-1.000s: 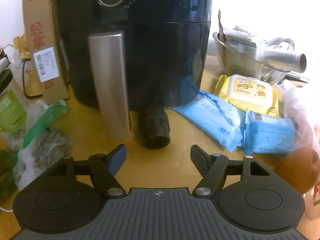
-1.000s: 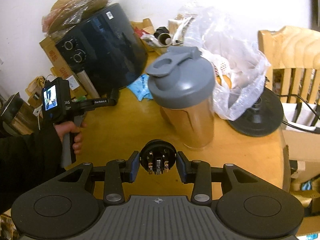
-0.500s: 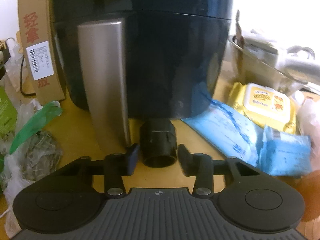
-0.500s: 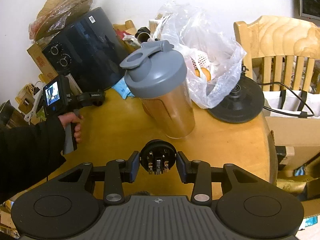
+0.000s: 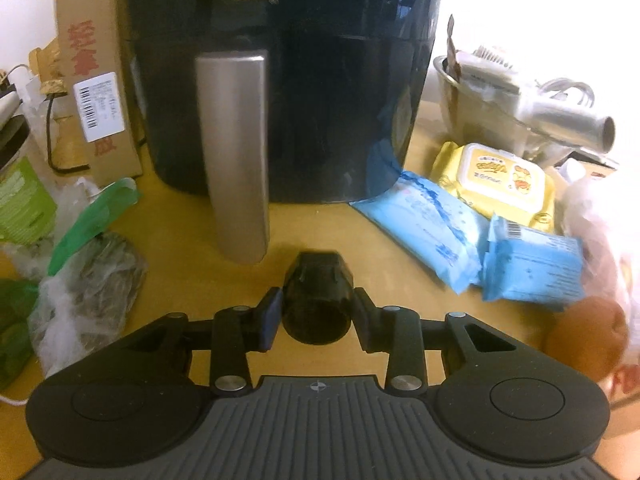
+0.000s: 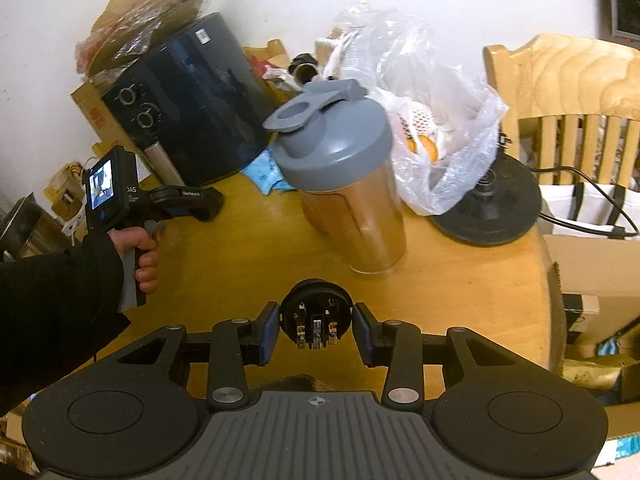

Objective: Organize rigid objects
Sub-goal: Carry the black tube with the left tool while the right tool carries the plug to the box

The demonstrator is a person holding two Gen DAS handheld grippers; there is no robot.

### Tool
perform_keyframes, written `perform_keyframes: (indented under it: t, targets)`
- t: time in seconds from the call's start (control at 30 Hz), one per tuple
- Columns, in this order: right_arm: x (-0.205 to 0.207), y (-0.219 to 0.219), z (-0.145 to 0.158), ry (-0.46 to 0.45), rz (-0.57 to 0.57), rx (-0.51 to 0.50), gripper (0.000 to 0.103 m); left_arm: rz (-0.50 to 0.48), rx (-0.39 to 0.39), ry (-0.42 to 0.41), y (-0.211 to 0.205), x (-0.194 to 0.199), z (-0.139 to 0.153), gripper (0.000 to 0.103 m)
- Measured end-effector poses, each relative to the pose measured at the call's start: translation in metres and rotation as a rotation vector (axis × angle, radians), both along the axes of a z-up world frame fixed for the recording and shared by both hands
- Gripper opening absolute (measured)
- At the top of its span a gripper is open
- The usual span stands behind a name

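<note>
A black hollow cylindrical part (image 5: 318, 296) sits between the pads of my left gripper (image 5: 317, 318), which is shut on it, just in front of the black air fryer (image 5: 280, 80) and its silver handle (image 5: 236, 152). In the right wrist view my right gripper (image 6: 317, 326) is shut on a round black plug part with metal prongs (image 6: 316, 314), held above the wooden table (image 6: 240, 256). The left gripper (image 6: 208, 204) shows there too, in a person's hand (image 6: 140, 248), near the fryer.
A shaker bottle with a grey lid (image 6: 348, 184) stands mid-table, a plastic bag of fruit (image 6: 436, 128) and a black round base (image 6: 488, 208) behind it. Blue packs (image 5: 472, 240), yellow wipes (image 5: 500, 176), a cardboard box (image 5: 92, 72) and bagged greens (image 5: 80, 280) flank the fryer. A wooden chair (image 6: 568, 92) stands right.
My left gripper went from open to shut around the black cylinder by the fryer, then drew back with it. The right gripper kept its hold; its view swung slightly.
</note>
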State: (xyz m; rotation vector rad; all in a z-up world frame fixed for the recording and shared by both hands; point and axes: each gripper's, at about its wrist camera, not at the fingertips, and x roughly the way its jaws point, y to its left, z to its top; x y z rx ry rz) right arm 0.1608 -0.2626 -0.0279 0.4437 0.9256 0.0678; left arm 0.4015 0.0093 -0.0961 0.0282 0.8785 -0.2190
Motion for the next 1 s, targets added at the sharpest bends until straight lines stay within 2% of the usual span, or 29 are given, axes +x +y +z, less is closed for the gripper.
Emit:
perform_keyframes:
  t: [0.33, 0.7, 1.0]
  targets:
    - [0.009, 0.015, 0.003, -0.021, 0.094, 0.019, 0.042, -0.025, -0.046, -0.034, 0.012, -0.04, 0.026, 0.037]
    - [0.015, 0.019, 0.008, -0.046, 0.158, 0.038, 0.042, -0.05, -0.023, -0.101, 0.011, -0.098, 0.06, 0.037]
    - [0.017, 0.019, 0.007, -0.048, 0.209, 0.058, 0.042, -0.069, -0.05, -0.146, 0.011, -0.158, 0.099, 0.037]
